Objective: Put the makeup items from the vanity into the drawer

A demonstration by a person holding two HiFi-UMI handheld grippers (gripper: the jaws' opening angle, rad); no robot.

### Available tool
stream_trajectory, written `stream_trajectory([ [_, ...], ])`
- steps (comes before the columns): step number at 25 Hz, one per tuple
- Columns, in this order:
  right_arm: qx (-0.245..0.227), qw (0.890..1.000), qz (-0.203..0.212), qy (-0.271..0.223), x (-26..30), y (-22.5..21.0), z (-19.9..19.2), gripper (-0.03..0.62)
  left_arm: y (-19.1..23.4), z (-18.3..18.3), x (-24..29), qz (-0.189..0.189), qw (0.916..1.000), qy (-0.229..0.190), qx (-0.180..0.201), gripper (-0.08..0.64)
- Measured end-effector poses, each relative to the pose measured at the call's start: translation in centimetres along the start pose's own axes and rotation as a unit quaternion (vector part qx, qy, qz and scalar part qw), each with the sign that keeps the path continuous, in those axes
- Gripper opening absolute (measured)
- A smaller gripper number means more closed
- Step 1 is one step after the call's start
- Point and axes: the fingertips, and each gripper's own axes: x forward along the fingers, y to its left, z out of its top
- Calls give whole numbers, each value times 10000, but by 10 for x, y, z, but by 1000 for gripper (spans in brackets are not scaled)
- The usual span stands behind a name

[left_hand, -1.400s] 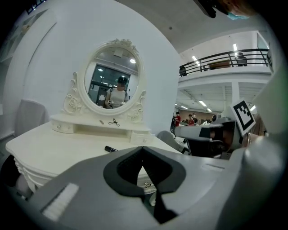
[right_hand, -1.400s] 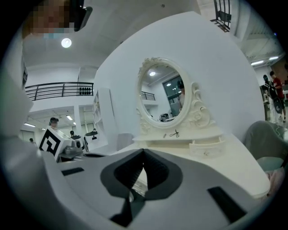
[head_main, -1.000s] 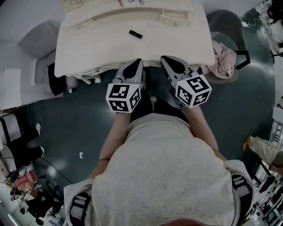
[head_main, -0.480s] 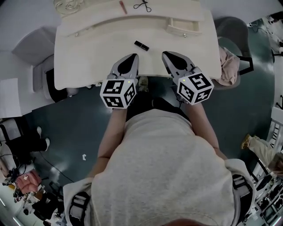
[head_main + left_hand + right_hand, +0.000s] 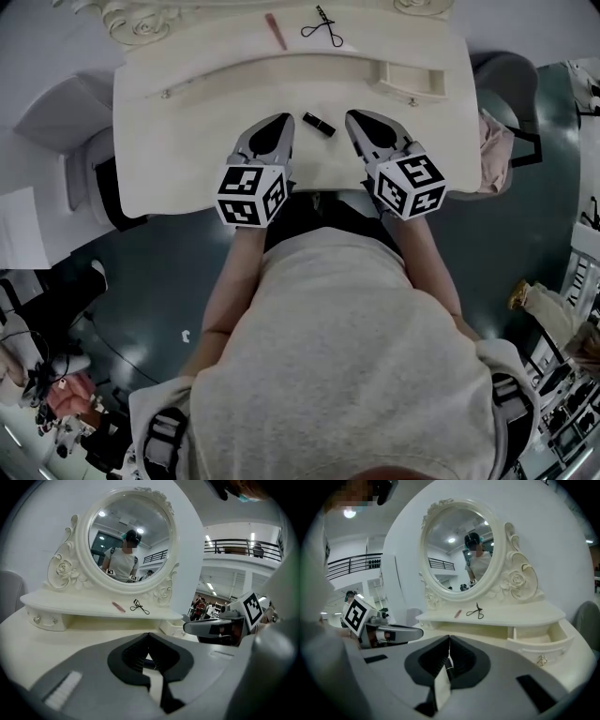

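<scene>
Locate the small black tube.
Head view: the small black tube lies on the vanity top between the left gripper and right gripper tips.

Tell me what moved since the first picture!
The left gripper and right gripper moved forward from the front edge of the vanity out over its top. They now sit either side of the black lipstick, not touching it. Nothing was picked up or let go; both stay shut and empty. The lipstick, the pink stick, the eyelash curler and the open drawer stayed put.
</scene>
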Motion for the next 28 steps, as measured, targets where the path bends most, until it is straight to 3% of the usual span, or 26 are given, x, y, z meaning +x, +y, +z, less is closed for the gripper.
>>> stream_trajectory([
  [7, -173, 9989, -60, 427, 28, -2, -10, 9, 18, -16, 13, -226, 9990, 332, -174, 9],
  [16, -424, 9919, 269, 1170, 43, 4, -38, 16, 26, -41, 24, -320, 9963, 626, -496, 9],
  [20, -585, 9856, 499, 1505, 46, 8, -54, 97, 30, -46, 24, -237, 9956, 677, -599, 9],
  [28, -916, 9699, 848, 2093, 62, 11, -94, 118, 31, -62, 29, -59, 9925, 789, -933, 9],
])
